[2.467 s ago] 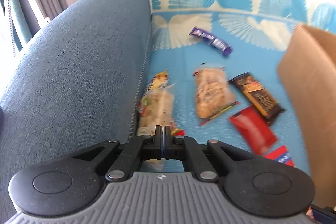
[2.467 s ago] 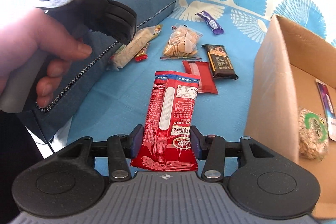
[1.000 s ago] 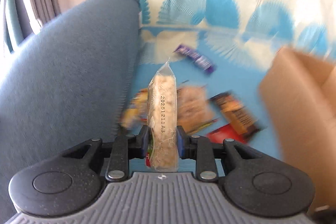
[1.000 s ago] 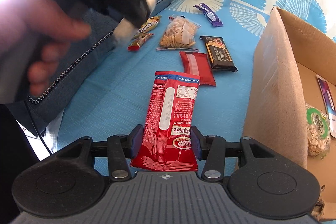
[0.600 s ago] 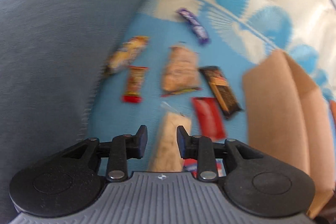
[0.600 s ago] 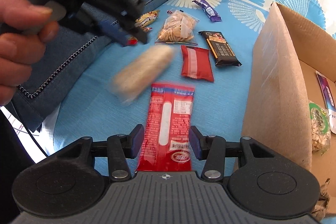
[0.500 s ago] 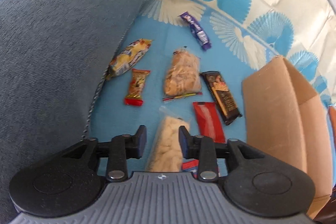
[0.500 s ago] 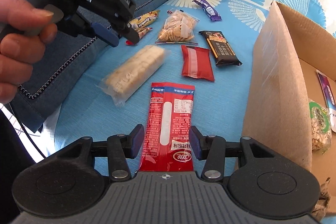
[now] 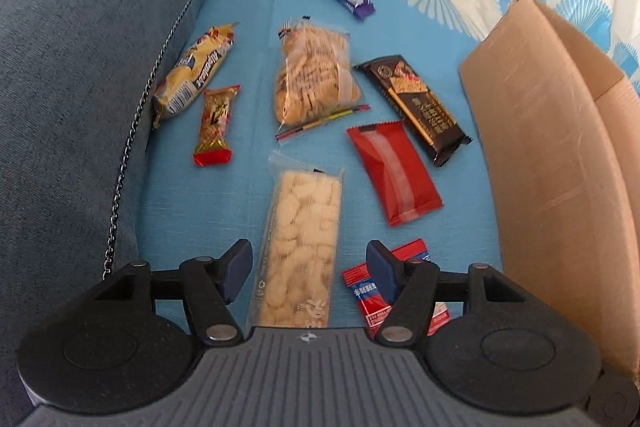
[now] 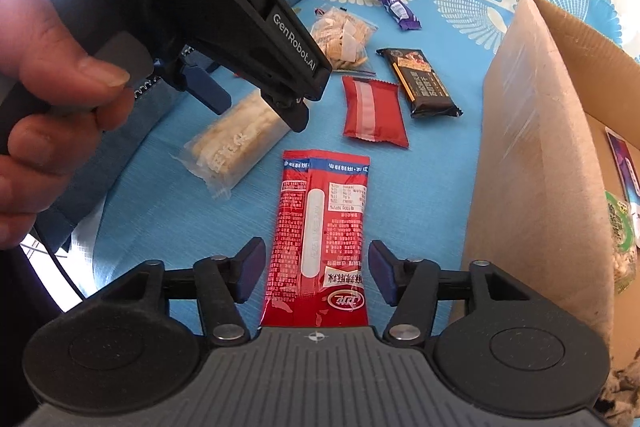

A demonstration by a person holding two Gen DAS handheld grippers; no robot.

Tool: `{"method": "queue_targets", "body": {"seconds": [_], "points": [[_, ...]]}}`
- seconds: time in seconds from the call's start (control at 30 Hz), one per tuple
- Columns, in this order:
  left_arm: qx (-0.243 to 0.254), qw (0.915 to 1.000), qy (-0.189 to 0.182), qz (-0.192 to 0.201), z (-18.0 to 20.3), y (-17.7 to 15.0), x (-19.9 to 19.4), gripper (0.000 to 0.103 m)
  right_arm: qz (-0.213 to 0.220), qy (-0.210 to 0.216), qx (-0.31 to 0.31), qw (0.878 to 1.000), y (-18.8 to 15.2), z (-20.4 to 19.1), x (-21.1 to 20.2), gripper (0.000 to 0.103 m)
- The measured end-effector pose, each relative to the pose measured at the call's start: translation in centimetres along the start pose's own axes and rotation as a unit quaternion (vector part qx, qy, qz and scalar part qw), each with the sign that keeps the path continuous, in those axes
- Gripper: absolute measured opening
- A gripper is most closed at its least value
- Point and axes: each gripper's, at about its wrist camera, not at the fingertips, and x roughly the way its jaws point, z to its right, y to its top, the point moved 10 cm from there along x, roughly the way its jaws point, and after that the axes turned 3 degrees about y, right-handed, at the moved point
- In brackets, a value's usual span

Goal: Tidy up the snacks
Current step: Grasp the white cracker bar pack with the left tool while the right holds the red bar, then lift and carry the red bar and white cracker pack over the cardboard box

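Both tongs have just been opening and grip nothing. The left gripper [image 9: 308, 271] straddles a clear biscuit pack [image 9: 301, 247] lying on the blue sofa cover [image 9: 224, 195]; the right gripper [image 10: 316, 269] straddles a red packet [image 10: 320, 223]. Closing carelessly might crush biscuits, or slippery wrappers might slide free beside the cardboard box [image 10: 532, 147].

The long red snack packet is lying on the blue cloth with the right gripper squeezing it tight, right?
Not quite. The long red snack packet does lie on the blue cloth, but the right gripper is not squeezing it: its jaws have just been opening. The right wrist view shows gaps between the pads and the packet.
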Motion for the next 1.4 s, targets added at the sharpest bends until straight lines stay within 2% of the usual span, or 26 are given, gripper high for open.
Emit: {"method": "queue_targets", "body": {"seconds": [0.27,0.4,0.5,0.57,0.6,0.63,0.67,0.83,1.1,1.2,1.3,1.4], "points": [[0.014,0.9998,0.009,-0.015,0.0,-0.4,0.7,0.068,-0.013,-0.005,-0.005,1.000,-0.4,-0.2,1.0,0.059],[0.018,0.9996,0.010,-0.018,0.0,-0.5,0.8,0.068,-0.008,-0.007,-0.019,1.000,-0.4,-0.3,1.0,0.049],[0.021,0.9995,0.012,-0.018,0.0,-0.4,0.8,0.067,0.002,-0.011,-0.018,1.000,-0.2,-0.2,0.6,0.048],[0.020,0.9996,0.011,-0.017,-0.1,-0.4,0.8,0.060,0.012,-0.014,-0.014,1.000,0.1,0.0,0.2,0.048],[0.020,0.9996,0.011,-0.018,-0.1,-0.4,0.8,0.049,0.015,-0.014,-0.011,1.000,0.2,0.2,0.1,0.047],[0.020,0.9995,0.014,-0.018,-0.2,-0.4,0.9,0.043,0.016,-0.015,-0.008,1.000,0.2,0.3,0.0,0.047],[0.017,0.9996,0.014,-0.017,-0.3,-0.3,0.9,0.041,0.014,-0.016,-0.007,1.000,0.2,0.3,0.1,0.047],[0.010,0.9997,0.013,-0.017,-0.5,-0.3,0.8,0.041,-0.001,-0.017,-0.006,1.000,-0.1,0.3,0.6,0.047],[0.027,0.9992,0.017,-0.025,-0.2,-0.6,1.2,0.044,-0.007,-0.015,-0.008,1.000,-0.4,0.3,0.9,0.048],[0.026,0.9993,0.016,-0.023,-0.3,-0.5,1.2,0.041,-0.007,-0.016,-0.009,1.000,-0.4,0.3,0.9,0.048],[0.019,0.9996,0.010,-0.016,-0.4,-0.2,0.9,0.040,0.003,-0.017,-0.007,1.000,-0.2,0.3,0.6,0.048],[0.001,0.9999,-0.004,0.014,-0.3,0.7,-0.3,0.040,0.031,-0.019,-0.004,0.999,0.5,0.2,-0.4,0.047]]}}
